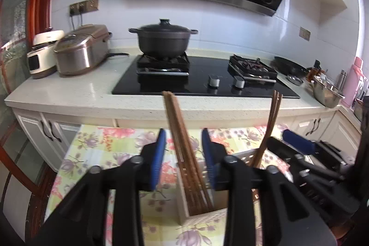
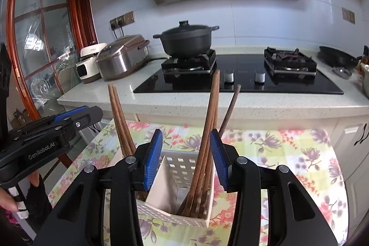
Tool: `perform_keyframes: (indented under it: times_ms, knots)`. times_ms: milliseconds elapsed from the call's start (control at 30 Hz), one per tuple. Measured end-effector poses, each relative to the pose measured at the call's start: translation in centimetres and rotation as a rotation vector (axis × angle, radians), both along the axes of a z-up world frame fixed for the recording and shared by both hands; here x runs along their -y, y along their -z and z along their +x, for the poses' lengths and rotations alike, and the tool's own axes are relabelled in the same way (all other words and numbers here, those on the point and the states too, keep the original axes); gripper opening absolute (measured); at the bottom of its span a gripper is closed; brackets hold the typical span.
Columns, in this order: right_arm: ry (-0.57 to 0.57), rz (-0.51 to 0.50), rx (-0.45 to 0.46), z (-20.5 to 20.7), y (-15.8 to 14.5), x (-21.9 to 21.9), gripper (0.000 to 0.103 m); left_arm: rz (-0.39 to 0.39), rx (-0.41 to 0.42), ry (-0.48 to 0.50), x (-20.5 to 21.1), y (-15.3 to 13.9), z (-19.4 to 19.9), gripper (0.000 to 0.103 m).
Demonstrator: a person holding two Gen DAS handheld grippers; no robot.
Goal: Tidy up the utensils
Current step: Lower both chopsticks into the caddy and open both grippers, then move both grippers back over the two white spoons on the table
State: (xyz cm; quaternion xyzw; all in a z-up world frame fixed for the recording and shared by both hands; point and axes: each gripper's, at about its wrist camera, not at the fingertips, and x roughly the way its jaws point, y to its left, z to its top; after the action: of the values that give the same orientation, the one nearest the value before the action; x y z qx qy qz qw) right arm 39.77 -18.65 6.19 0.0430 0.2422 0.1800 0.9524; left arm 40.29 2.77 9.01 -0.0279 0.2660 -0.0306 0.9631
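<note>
Grippers — left gripper (image 1: pixel 183 138), right gripper (image 2: pixel 186 138) — gape wide, straddling chopsticks (image 2: pixel 207 130) untouched.

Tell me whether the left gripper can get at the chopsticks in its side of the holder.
Probably yes: the left gripper is open, its blue pads either side of the chopsticks standing in the holder, with nothing between.

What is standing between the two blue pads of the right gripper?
In the right wrist view, a bundle of wooden chopsticks stands between them, untouched, in the white holder.
</note>
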Motion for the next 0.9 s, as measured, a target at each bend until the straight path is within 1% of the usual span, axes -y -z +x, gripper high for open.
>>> perform_keyframes:
  times_ms: [33,100,133,167,200,233,267,300,400,500,600,800,900]
  knots:
    - [0.002,-0.002,0.006,-0.3,-0.2,0.2,0.042,0.005,0.015,-0.018,-0.5,-0.1,-0.6,0.047]
    - [0.004,-0.01,0.019,-1.4,-0.5,0.7,0.042,0.018,0.041,-0.045,-0.9,-0.4,-1.8,0.067]
    - [0.003,-0.012,0.022,-1.9,-0.5,0.9,0.042,0.033,0.063,-0.066,-1.2,-0.6,-2.7,0.072]
    - [0.003,-0.017,0.027,-2.6,-0.5,1.2,0.042,0.049,0.081,-0.084,-1.3,-0.7,-3.6,0.081]
    - [0.002,-0.024,0.031,-3.3,-0.4,1.5,0.042,0.064,0.099,-0.099,-1.5,-0.8,-4.5,0.088]
    - [0.0,-0.03,0.034,-4.0,-0.2,1.6,0.043,0.08,0.121,-0.115,-1.6,-0.9,-5.4,0.091]
    - [-0.001,-0.032,0.037,-5.0,0.1,1.9,0.045,0.098,0.14,-0.132,-1.7,-0.8,-6.5,0.096]
    - [-0.005,-0.029,0.036,-6.0,0.4,2.1,0.048,0.108,0.148,-0.139,-1.8,-0.8,-7.1,0.098]
    - [-0.017,-0.047,0.038,-8.7,1.8,2.4,0.052,0.137,0.161,-0.149,-1.6,0.0,-9.8,0.098]
    - [-0.022,-0.07,0.022,-11.2,3.5,2.5,0.052,0.142,0.138,-0.139,-1.3,1.9,-12.4,0.098]
    - [-0.022,-0.096,0.001,-13.2,5.6,2.4,0.054,0.139,0.114,-0.123,-0.9,3.7,-14.1,0.098]
    - [-0.046,-0.119,-0.077,-16.4,9.9,1.8,0.055,0.112,0.036,-0.112,-0.5,8.2,-16.7,0.098]
    - [-0.058,-0.115,-0.125,-17.5,11.9,1.5,0.055,0.067,-0.035,-0.108,-0.8,11.2,-17.7,0.098]
